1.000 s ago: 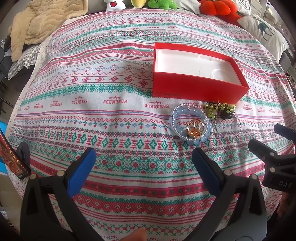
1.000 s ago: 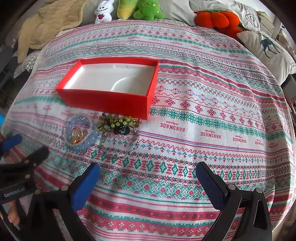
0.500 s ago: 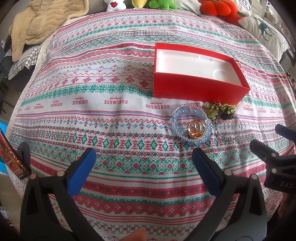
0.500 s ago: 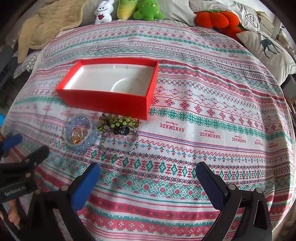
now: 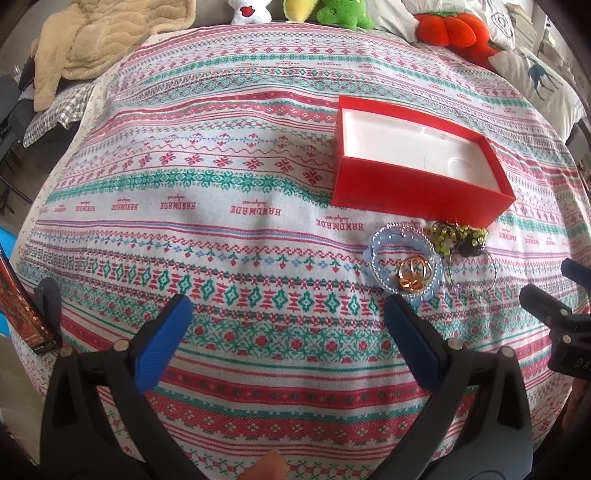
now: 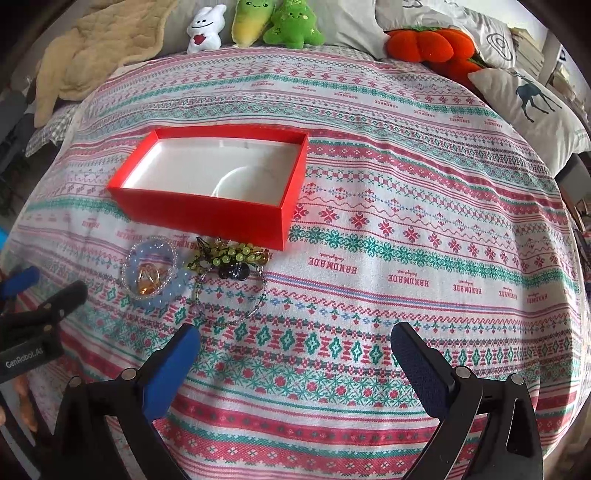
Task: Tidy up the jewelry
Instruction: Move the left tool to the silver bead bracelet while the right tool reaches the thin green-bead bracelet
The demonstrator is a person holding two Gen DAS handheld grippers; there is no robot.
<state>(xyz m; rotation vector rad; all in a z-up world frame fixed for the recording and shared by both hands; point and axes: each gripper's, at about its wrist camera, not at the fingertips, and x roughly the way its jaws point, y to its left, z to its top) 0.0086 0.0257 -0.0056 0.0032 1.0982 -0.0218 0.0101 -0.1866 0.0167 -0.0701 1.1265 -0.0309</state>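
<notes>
An open red box [image 5: 417,188] [image 6: 207,216] with a white, empty inside sits on the patterned cloth. Just in front of it lies a jewelry pile: a pale blue bead bracelet [image 5: 373,254] [image 6: 177,288] ringing gold rings [image 5: 413,275] [image 6: 147,278], a green bead piece with a black ornament [image 5: 458,240] [image 6: 229,260], and a thin chain [image 6: 236,317]. My left gripper [image 5: 288,325] is open and empty, near and left of the pile. My right gripper [image 6: 295,350] is open and empty, near and right of the pile.
The patterned cloth [image 5: 221,206] covers a bed. Plush toys [image 6: 280,26], an orange pumpkin cushion [image 6: 428,44] and a deer pillow [image 6: 532,103] line the far edge. A beige blanket [image 5: 92,40] lies far left. A dark red book [image 5: 22,306] stands at the left edge.
Both views have shifted slightly; the box and jewelry sit a little lower in frame. Both grippers stay open and nothing was picked up.
</notes>
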